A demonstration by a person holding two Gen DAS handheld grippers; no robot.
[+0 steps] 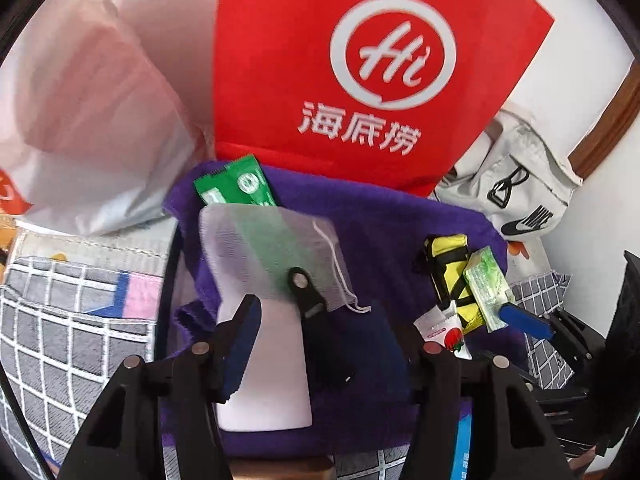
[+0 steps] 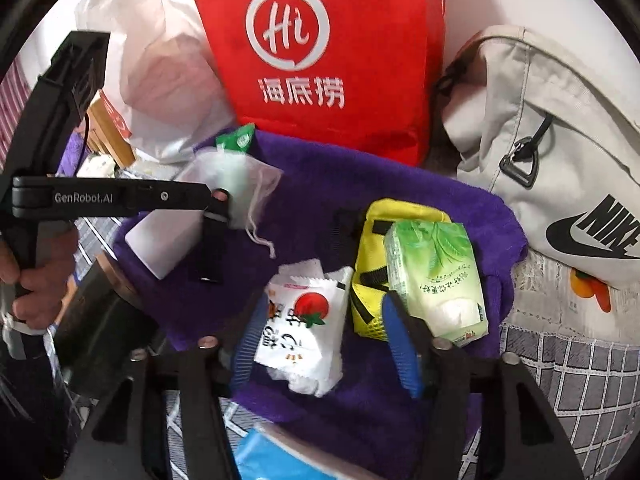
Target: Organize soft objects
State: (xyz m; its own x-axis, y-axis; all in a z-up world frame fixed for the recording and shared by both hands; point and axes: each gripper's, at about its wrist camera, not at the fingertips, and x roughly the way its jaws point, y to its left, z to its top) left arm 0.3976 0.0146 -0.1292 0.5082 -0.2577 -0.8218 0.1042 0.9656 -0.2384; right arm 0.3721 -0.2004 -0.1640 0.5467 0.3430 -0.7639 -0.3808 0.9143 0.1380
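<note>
A purple towel (image 1: 392,232) (image 2: 328,184) lies spread out. On it sits a white mesh drawstring pouch (image 1: 248,248) (image 2: 240,176) with a green packet (image 1: 236,186) (image 2: 236,138) half inside. My left gripper (image 1: 280,300) (image 2: 218,204) is shut on the pouch's edge. A white card (image 1: 268,380) (image 2: 160,244) lies under it. My right gripper (image 2: 320,344) (image 1: 516,316) is open around a white strawberry-print packet (image 2: 304,320) (image 1: 444,332). Beside it are a yellow pouch (image 2: 372,248) (image 1: 448,264) and a green tissue pack (image 2: 436,276) (image 1: 486,284).
A red Haidilao bag (image 1: 360,60) (image 2: 320,52) stands behind the towel. A white plastic bag (image 1: 88,112) (image 2: 160,68) is at the left, a grey Nike bag (image 1: 524,188) (image 2: 560,152) at the right. Grey checked bedding (image 1: 72,320) (image 2: 568,380) lies around.
</note>
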